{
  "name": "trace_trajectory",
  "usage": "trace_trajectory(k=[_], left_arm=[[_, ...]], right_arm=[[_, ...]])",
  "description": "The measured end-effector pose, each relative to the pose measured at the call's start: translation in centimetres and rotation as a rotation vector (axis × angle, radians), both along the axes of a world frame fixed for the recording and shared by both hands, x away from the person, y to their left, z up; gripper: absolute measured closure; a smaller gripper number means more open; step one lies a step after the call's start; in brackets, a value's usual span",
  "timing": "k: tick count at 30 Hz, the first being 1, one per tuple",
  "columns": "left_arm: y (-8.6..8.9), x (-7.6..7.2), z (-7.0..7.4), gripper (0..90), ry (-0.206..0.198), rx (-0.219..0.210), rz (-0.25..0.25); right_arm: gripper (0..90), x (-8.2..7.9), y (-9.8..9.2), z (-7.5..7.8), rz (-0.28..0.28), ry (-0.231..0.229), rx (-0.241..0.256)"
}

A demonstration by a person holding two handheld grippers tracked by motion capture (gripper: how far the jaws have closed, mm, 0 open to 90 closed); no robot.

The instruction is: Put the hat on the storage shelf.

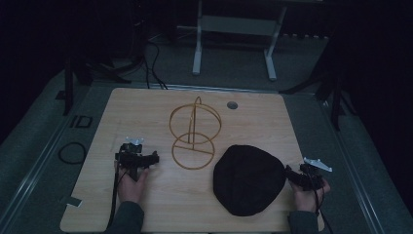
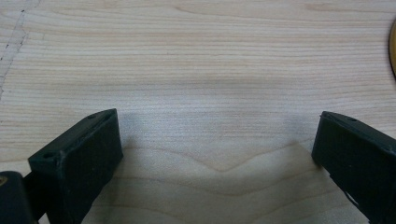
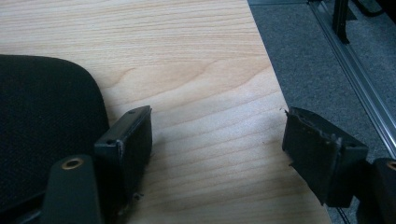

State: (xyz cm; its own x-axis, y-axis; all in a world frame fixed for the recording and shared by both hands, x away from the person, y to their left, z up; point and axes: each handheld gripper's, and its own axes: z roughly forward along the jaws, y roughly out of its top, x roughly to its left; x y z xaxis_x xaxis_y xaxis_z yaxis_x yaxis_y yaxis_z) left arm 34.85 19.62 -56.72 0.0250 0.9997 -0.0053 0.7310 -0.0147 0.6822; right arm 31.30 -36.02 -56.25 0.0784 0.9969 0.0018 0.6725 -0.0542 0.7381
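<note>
A black cap (image 1: 249, 179) lies flat on the wooden table (image 1: 146, 112), right of centre near the front. A gold wire stand (image 1: 194, 134) with two rings and an upright post sits in the table's middle. My left gripper (image 1: 138, 157) rests on the table left of the stand, open, with bare wood between its jaws (image 2: 219, 144). My right gripper (image 1: 298, 174) sits at the table's right edge, open, just right of the cap (image 3: 42, 126). Its left jaw stands beside the cap's rim; nothing lies between the jaws.
A small round grommet (image 1: 232, 105) is set into the table's far side. The table's right edge (image 3: 275, 88) drops to grey floor with a metal rail (image 3: 355, 79). A cable loop (image 1: 72, 152) lies on the floor at left. A white desk frame (image 1: 234, 39) stands behind.
</note>
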Motion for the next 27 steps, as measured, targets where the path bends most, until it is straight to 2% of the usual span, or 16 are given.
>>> trace_trajectory(k=[6, 7, 10, 13, 18, 27], left_arm=[[0.0, 0.0, 0.0, 1.2, -0.001, 0.0, 0.0], [0.0, 0.0, 0.0, 1.2, -0.001, -0.001, 0.0], [0.0, 0.0, 0.0, 1.2, -0.001, -0.001, 0.001], [0.0, 0.0, 0.0, 1.2, -0.001, 0.0, 0.0], [0.0, 0.0, 0.0, 1.2, -0.001, -0.001, 0.0], [0.0, 0.0, 0.0, 1.2, -0.001, 0.0, 0.001]], right_arm=[[24.3, -0.1, 0.0, 0.0, 0.004, 0.0, 0.0], [25.4, -0.1, -0.2, 0.0, 0.023, 0.0, 0.001], [38.2, -0.1, -0.7, 0.4, 0.028, 0.015, 0.001], [44.9, -0.4, -1.4, 1.1, 0.023, 0.006, 0.023], [46.6, -0.9, -1.4, 3.1, 0.121, 0.002, -0.009], [40.6, -1.0, -0.5, 5.4, 0.262, 0.0, 0.014]])
